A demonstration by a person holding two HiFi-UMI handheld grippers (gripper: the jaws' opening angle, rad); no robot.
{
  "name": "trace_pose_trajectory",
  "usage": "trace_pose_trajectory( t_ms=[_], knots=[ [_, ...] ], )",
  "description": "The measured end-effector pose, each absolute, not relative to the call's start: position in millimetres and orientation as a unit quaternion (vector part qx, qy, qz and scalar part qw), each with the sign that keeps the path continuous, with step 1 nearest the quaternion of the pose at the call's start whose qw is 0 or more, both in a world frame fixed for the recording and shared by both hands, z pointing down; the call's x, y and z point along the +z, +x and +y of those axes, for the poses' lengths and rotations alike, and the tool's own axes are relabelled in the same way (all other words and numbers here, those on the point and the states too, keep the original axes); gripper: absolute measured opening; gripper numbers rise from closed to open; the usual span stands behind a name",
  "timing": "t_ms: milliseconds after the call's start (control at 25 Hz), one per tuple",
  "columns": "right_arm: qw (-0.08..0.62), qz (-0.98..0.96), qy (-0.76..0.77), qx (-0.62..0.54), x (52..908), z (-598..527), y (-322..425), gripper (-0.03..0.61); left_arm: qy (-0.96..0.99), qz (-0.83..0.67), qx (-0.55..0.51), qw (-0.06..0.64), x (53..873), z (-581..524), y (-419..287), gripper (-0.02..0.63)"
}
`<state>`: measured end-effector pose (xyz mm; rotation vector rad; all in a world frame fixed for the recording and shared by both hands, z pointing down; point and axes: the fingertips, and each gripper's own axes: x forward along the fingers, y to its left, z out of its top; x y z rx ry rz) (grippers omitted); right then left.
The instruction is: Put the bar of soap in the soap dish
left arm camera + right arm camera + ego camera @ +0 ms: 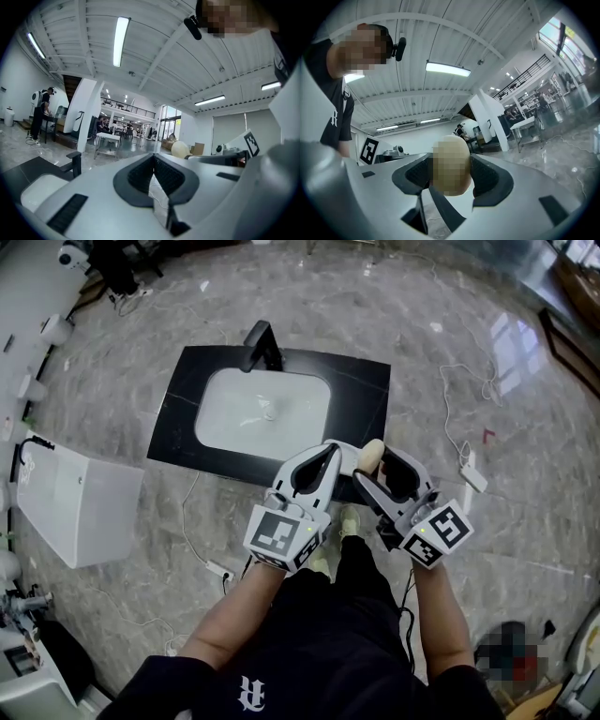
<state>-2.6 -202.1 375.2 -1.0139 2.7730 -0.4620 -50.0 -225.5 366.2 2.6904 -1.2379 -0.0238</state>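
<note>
Right gripper (378, 466): fingers clamped on cream bar of soap (371, 455), held over near right corner of black worktop (361, 385). Left gripper (328, 454): fingers together, nothing between, just beside soap. Both grippers cover that corner. Beyond: white basin (262, 413), black faucet (260, 345). On marble floor: white cabinet (80, 507), cable (448, 418).

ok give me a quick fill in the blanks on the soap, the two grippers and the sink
1. The bar of soap is clamped between the jaws of the ____.
2. The left gripper holds nothing and its jaws are ____.
3. Below the grippers, the white sink is set in a countertop whose colour is ____.

Missing words: right gripper; shut; black.
</note>
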Motion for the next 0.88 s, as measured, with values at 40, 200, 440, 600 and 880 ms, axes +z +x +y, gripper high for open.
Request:
trace_pose_trajectory(
  t_ms=[40, 200, 440, 600, 880],
  knots=[
    [0.071, 0.926, -0.336, -0.154, 383, -208, -2, 0.262, 0.904, -0.418, -0.008, 0.092, 372, -231, -49, 0.006],
    [0.041, 0.933, -0.329, -0.142, 418, -229, 0, 0.262, 0.899, -0.426, -0.009, 0.095, 397, -254, -48, 0.006],
    [-0.007, 0.939, -0.32, -0.129, 483, -242, -1, 0.262, 0.897, -0.43, -0.002, 0.1, 443, -269, -45, 0.006],
    [-0.043, 0.944, -0.304, -0.121, 522, -249, -9, 0.262, 0.896, -0.431, 0.001, 0.105, 472, -275, -44, 0.006],
    [-0.136, 0.95, -0.268, -0.078, 580, -261, -23, 0.262, 0.895, -0.436, 0.003, 0.094, 499, -286, -47, 0.006]
  ],
)
